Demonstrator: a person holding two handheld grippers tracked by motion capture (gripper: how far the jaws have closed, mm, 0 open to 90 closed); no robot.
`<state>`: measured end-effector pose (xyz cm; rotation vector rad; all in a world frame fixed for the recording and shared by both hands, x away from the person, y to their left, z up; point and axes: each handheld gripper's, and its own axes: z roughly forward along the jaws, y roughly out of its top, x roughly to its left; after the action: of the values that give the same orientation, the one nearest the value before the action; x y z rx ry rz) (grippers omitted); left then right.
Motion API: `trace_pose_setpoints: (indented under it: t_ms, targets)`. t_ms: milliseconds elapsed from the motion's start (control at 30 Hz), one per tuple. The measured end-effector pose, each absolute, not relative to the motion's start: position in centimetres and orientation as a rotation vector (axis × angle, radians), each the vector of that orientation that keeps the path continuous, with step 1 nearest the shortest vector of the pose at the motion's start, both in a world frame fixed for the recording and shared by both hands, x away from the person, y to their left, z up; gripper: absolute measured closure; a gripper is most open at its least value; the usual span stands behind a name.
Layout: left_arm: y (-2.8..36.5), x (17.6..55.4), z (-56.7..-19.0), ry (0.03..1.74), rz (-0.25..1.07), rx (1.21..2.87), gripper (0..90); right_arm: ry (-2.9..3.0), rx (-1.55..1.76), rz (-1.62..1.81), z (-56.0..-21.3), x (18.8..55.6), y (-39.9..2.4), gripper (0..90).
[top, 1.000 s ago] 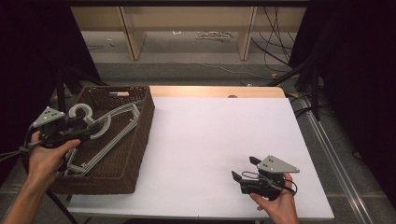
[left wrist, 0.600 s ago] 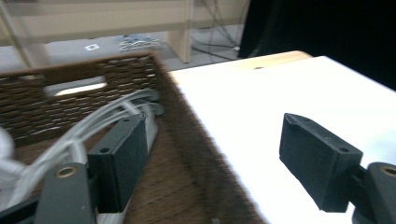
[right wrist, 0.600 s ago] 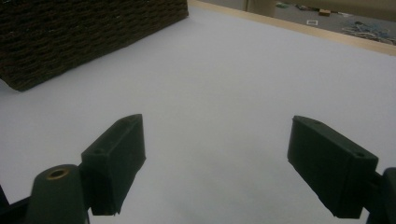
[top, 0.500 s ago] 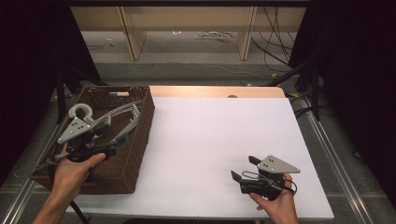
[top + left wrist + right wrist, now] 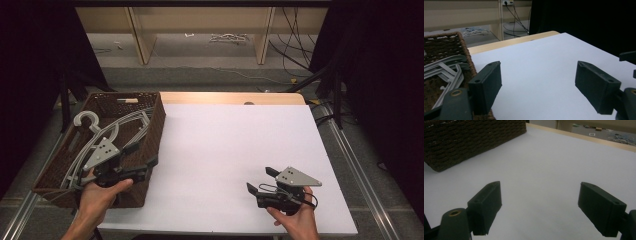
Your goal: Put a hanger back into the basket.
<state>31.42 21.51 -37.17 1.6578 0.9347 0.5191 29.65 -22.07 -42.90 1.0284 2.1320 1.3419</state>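
Observation:
A dark wicker basket (image 5: 150,125) stands at the table's left end with several grey plastic hangers (image 5: 107,132) lying in it. My left gripper (image 5: 142,156) hovers over the basket's near right rim and points right toward the white table. Its jaws have just been opening and now stand open with nothing between them. In the left gripper view (image 5: 540,87) the basket wall (image 5: 465,48) and the hangers (image 5: 446,67) lie to the left. My right gripper (image 5: 260,180) rests low near the table's front right, open and empty (image 5: 540,210), facing the basket (image 5: 474,137).
The white tabletop (image 5: 235,145) stretches between the two grippers, with a wooden strip (image 5: 235,97) along its far edge. A small wooden piece (image 5: 127,100) lies at the basket's far end. Metal rails (image 5: 350,155) run beside the table.
My left hand has moved right, from the basket's left side to its right rim, and its jaws look wider. The hangers have stayed in place. The right gripper has not moved.

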Motion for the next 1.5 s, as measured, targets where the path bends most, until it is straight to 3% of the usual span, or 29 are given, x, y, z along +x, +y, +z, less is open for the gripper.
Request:
trace_pose_setpoints:
  t_ms: [267, 800, 1500]
  targets:
    - [19.8, 30.8, -38.6, 0.879, 0.483, 1.635, 17.8, 2.101, 1.017, 1.376, -42.9, 29.5, -21.8, 16.4]
    - [18.1, 28.8, -43.3, 0.796, 0.553, 1.71, 17.0, 2.08, 0.988, 1.417, -42.7, 28.0, -21.6, 16.3]
    - [18.5, 28.8, -43.4, 0.81, 0.556, 1.665, 17.4, 2.06, 0.975, 1.431, -42.9, 27.3, -21.5, 16.3]
